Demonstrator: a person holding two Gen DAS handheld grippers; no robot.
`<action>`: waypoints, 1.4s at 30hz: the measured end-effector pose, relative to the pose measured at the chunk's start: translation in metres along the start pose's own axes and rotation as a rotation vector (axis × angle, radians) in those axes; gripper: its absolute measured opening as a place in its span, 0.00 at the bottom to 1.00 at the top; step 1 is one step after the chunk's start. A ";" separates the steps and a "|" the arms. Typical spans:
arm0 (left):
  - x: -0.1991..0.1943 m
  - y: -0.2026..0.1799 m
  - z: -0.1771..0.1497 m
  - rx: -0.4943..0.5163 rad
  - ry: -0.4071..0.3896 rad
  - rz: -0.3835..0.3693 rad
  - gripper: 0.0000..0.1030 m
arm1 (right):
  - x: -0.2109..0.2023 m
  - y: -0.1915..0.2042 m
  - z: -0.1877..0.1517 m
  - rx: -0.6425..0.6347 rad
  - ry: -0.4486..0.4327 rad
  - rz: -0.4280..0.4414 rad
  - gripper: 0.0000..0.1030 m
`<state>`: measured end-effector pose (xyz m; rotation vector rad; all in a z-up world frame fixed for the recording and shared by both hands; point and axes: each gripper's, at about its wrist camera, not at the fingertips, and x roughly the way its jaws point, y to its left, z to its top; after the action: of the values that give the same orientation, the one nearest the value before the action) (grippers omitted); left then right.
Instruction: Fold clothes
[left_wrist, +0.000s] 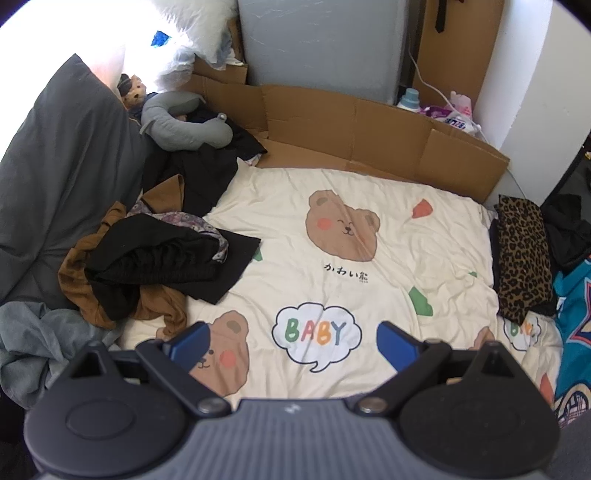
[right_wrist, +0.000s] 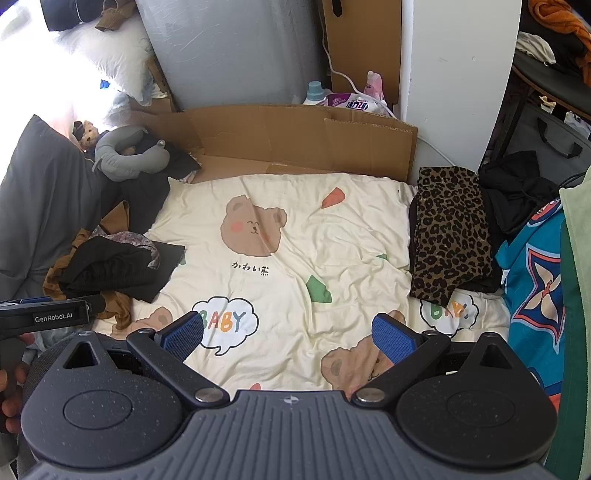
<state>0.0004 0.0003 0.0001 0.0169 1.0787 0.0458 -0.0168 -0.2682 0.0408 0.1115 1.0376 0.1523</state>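
Both grippers held wide open, nothing gripped

The left gripper (left_wrist: 291, 341) is seen tilted steeply downward, its blue pads (left_wrist: 190, 341) spread far apart at about 8 and 4 o'clock in its own wrist view, with nothing pressed between them. The right gripper (right_wrist: 288, 336) is likewise held with its ribbed blue pads (right_wrist: 393, 341) fully parted and nothing caught. In the right wrist view the left gripper's black body is seen at 9 o'clock, and the person's hand (right_wrist: 11, 391) is wrapped around its handle just below, near the frame's edge.
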 end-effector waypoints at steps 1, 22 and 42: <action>0.000 0.000 0.000 0.000 0.002 -0.001 0.95 | 0.000 0.000 0.000 0.000 0.000 0.000 0.98; -0.001 0.003 0.000 -0.004 -0.008 0.009 0.95 | 0.000 -0.002 0.000 0.001 0.000 0.001 0.98; -0.001 0.000 0.000 -0.002 -0.006 0.035 0.95 | -0.002 -0.003 -0.001 0.011 -0.010 0.015 0.98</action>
<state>-0.0002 0.0002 0.0007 0.0341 1.0725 0.0788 -0.0181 -0.2718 0.0418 0.1296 1.0277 0.1599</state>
